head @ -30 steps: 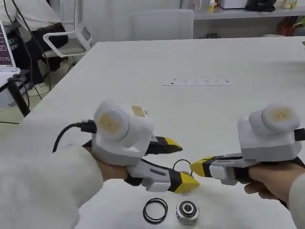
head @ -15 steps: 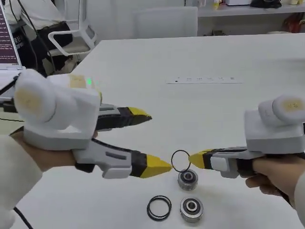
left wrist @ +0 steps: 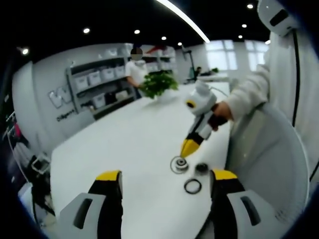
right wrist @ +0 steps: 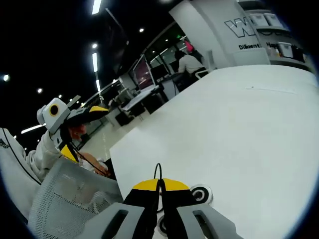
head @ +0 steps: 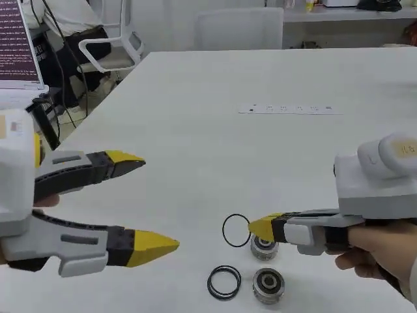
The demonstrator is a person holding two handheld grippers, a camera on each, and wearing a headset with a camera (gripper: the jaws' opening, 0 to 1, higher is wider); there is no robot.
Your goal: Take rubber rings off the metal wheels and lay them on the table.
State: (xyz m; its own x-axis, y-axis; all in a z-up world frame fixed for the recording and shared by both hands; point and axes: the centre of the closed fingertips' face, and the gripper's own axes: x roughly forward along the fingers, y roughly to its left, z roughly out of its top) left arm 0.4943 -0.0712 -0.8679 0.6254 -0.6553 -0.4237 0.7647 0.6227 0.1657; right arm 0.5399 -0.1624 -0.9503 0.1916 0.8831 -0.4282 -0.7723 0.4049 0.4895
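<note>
Pulled back from the rubber ring (head: 223, 231), your left gripper (head: 155, 203) now sits well apart from it on the left, where a moment ago its lower tip was almost touching the ring; its jaws stand wide apart with nothing between them. The ring has stayed with your right gripper (head: 251, 227); it hangs upright from those tips, and in the right gripper view the jaws are pressed together on the thin band (right wrist: 158, 172). It hangs just beside the wheel (head: 263, 244) and a little above it; from the head view it looks free of the wheel, though the tips cover part of the wheel, so you cannot be sure that nothing is caught. A second wheel (head: 268, 285) sits nearer to you, with a loose ring (head: 210, 283) lying flat on the table (head: 260, 150) just beside it.

With the left gripper away, the right one alone carries the ring; the pulling-off looks done and only the laying down remains. Lower it to bare table near the loose ring, then part the jaws; such a light ring may cling to a tip.
</note>
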